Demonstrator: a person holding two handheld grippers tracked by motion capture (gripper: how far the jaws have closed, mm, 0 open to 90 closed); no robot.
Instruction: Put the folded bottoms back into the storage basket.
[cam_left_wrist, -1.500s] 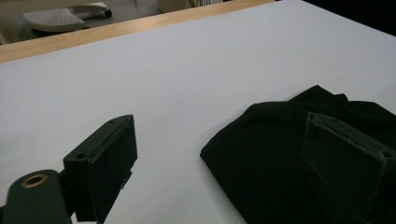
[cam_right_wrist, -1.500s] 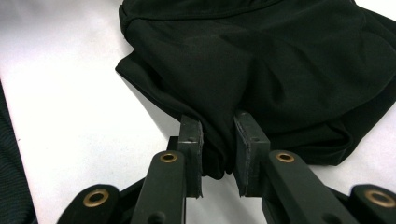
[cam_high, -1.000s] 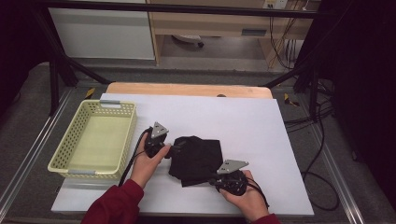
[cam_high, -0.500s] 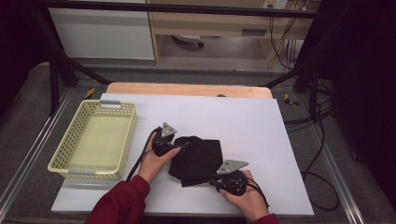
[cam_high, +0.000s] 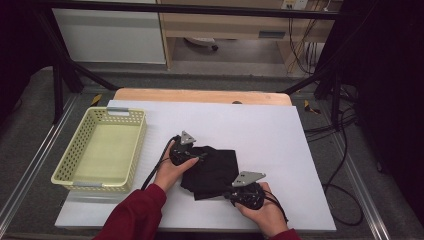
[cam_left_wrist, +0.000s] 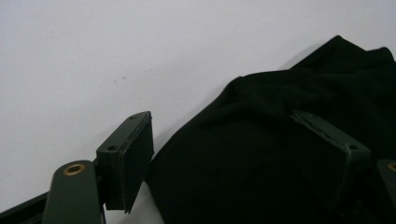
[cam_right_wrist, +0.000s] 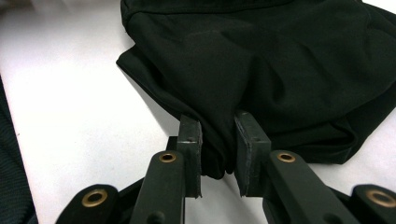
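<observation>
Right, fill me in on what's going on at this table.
A person works a crumpled black cloth on the white table with hand-held tongs in each hand. The right tongs are shut on a fold at the cloth's near edge. The left tongs are open at its far left side, one jaw over the fabric and one beside it, not yet closed. A yellow basket sits to the left.

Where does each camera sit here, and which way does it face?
High view: fixed above the person's side, facing forward and down on the white table; both forearms enter below.
Left gripper view: rides the left hand-held gripper, jaws open around the black cloth.
Right gripper view: rides the right hand-held gripper, jaws pinching a fold.
All share the cloth.
</observation>
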